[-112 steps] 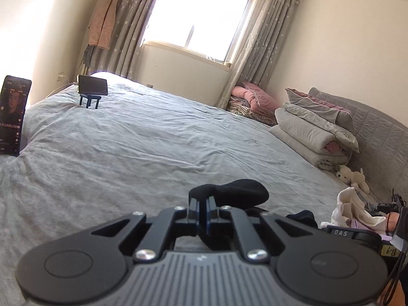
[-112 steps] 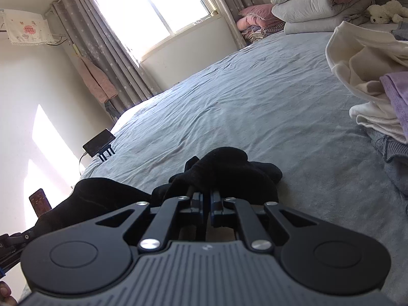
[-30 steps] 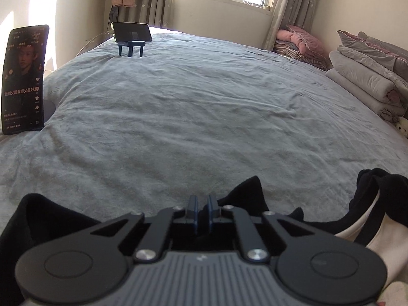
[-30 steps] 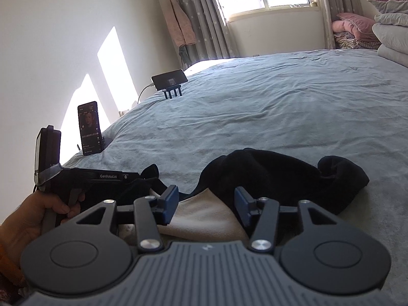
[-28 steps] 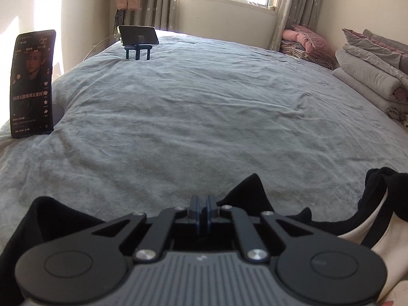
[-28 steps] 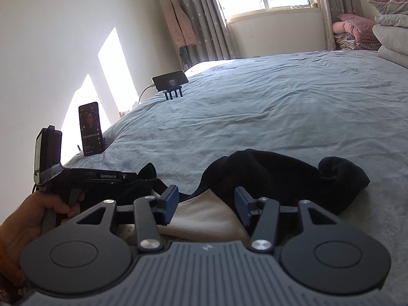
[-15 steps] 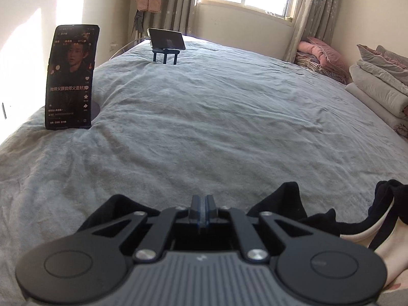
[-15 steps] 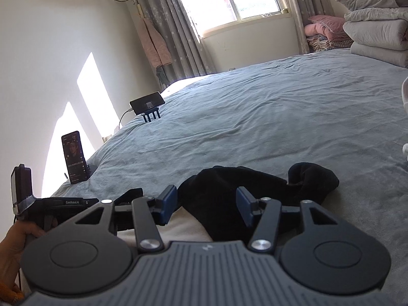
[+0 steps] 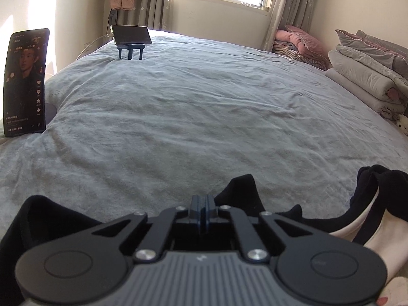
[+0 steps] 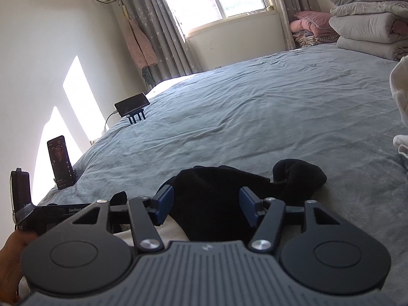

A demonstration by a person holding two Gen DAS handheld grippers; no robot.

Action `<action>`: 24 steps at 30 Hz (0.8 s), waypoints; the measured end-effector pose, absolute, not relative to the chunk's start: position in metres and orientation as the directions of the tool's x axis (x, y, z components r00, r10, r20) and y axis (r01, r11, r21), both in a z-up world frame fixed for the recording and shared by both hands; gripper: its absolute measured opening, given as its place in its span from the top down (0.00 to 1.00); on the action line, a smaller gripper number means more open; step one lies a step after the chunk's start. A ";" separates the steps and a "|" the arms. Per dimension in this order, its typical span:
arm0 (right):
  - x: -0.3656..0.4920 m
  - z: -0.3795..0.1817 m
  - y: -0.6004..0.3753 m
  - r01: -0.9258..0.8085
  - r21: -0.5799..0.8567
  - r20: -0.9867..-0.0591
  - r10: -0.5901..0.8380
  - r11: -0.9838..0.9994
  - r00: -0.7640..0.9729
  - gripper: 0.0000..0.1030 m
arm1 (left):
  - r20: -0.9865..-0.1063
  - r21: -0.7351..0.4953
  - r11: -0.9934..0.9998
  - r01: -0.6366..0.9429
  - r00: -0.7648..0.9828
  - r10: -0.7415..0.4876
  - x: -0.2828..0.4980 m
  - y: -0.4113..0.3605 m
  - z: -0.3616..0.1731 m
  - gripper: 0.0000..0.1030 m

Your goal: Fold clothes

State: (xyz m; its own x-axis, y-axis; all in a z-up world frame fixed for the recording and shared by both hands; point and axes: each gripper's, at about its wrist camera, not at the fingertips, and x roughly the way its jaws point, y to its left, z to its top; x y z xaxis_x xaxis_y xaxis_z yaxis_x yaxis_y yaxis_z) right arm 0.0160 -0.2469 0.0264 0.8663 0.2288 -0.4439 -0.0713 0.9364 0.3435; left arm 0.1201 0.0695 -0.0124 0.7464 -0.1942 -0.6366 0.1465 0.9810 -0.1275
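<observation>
A black garment point(image 10: 211, 193) with a cream lining point(image 9: 369, 232) lies crumpled at the near edge of the grey bed cover point(image 9: 204, 102). My left gripper point(image 9: 203, 199) is shut, and black cloth point(image 9: 242, 188) stands up in a peak around its fingers. My right gripper point(image 10: 206, 201) hangs just above the garment. Its jaws are opening, with the black cloth lying below and beyond them, and the blue pads point(image 10: 164, 201) do not press on it. A person's hand point(image 10: 12, 252) holds the left tool at the far left of the right wrist view.
An upright phone point(image 9: 24, 81) stands at the bed's left edge. A second phone on a blue stand point(image 9: 131, 35) sits farther back. Folded quilts point(image 9: 364, 81) are stacked at the right, and a pile of white clothes point(image 10: 400, 97) lies at the right edge.
The right gripper's jaws stand wider apart and its view has rolled and swung right. The left gripper shifted aside and came back, still with black cloth around its fingers.
</observation>
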 end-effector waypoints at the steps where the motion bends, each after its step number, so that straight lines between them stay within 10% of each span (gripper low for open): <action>1: 0.016 0.026 -0.247 -0.068 0.344 -0.445 0.226 0.937 0.867 0.41 | -0.634 -0.120 0.984 0.129 0.753 -0.176 0.119 0.071 -0.012 0.98; 24: 0.018 0.025 -0.283 0.115 0.364 -0.450 0.067 0.924 0.891 0.41 | -0.511 0.224 0.888 -0.401 0.728 0.457 0.062 0.206 0.026 0.99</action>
State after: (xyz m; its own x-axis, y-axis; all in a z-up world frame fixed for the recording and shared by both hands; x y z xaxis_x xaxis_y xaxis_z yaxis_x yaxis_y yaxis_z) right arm 0.0176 -0.2826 0.0247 0.8905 0.0667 -0.4500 0.1146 0.9245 0.3636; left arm 0.0619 0.2063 0.0258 0.7280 0.4570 -0.5110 -0.4006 0.8885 0.2238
